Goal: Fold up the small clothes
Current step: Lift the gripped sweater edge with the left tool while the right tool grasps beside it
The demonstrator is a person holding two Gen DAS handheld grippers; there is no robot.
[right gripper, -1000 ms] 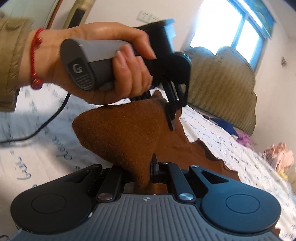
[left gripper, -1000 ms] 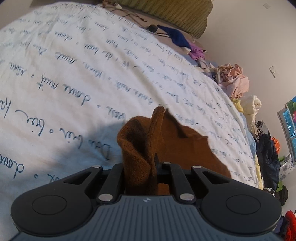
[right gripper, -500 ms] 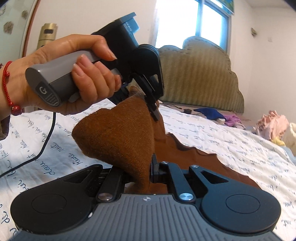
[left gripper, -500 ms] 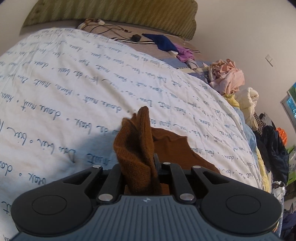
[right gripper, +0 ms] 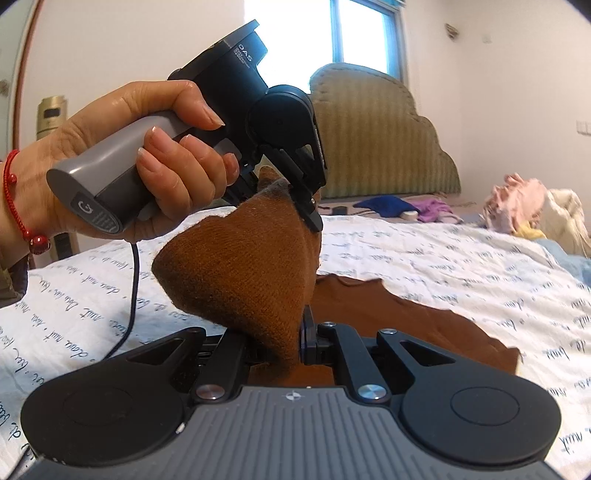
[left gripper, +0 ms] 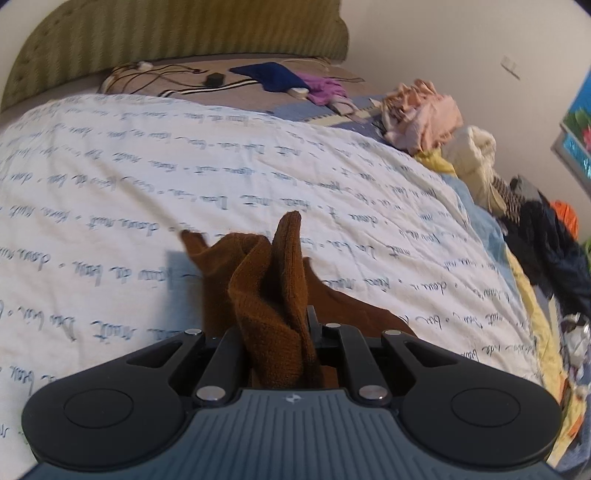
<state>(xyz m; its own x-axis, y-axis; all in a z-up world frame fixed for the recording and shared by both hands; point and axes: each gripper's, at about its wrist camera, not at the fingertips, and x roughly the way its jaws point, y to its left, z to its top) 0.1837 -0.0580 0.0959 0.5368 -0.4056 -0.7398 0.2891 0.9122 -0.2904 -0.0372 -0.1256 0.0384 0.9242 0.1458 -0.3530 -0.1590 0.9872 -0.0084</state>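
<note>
Both grippers have carried the brown knit (left gripper: 269, 295) further across the bed (left gripper: 110, 192), toward the headboard (left gripper: 177, 29). Left gripper (left gripper: 280, 332) and right gripper (right gripper: 291, 343) each pinch a corner; its far end trails on the bed. Fold begun, unfinished.

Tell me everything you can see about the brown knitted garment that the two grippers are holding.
The brown knitted garment looks like soft rust-coloured wool with a fine rib. Its near edge is lifted and bunched. The left hand-held gripper is shut on one raised peak, the right hand-held gripper on another. The rest trails flat behind on the white quilt with blue script. What kind of garment it is cannot be told.
</note>
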